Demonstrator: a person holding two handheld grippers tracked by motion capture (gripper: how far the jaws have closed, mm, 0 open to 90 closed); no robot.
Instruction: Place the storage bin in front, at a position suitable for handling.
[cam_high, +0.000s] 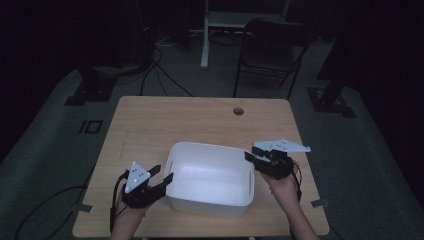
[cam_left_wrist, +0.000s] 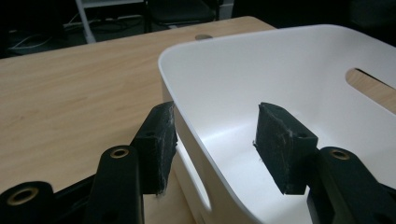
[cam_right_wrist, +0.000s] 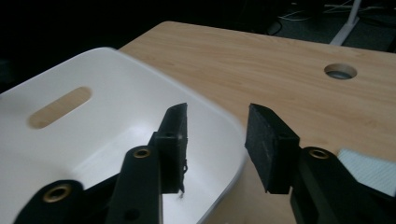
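Bin (cam_high: 210, 175), white and empty, sits on the near half of the desk (cam_high: 200, 117), slightly right of centre, with a slot handle cut into each end wall. Left gripper (cam_high: 161, 176) straddles the bin's left wall: one pad (cam_left_wrist: 161, 144) lies outside against or just beside it, the other stands inside clear of the wall, so the jaws are released. Right gripper (cam_high: 251, 153) straddles the right rim the same way, its jaws parted and not pressing the wall. Beyond the bin a round hole (cam_high: 238, 111) marks the desk's far edge, and a dark chair (cam_high: 272, 50) stands on the floor behind.
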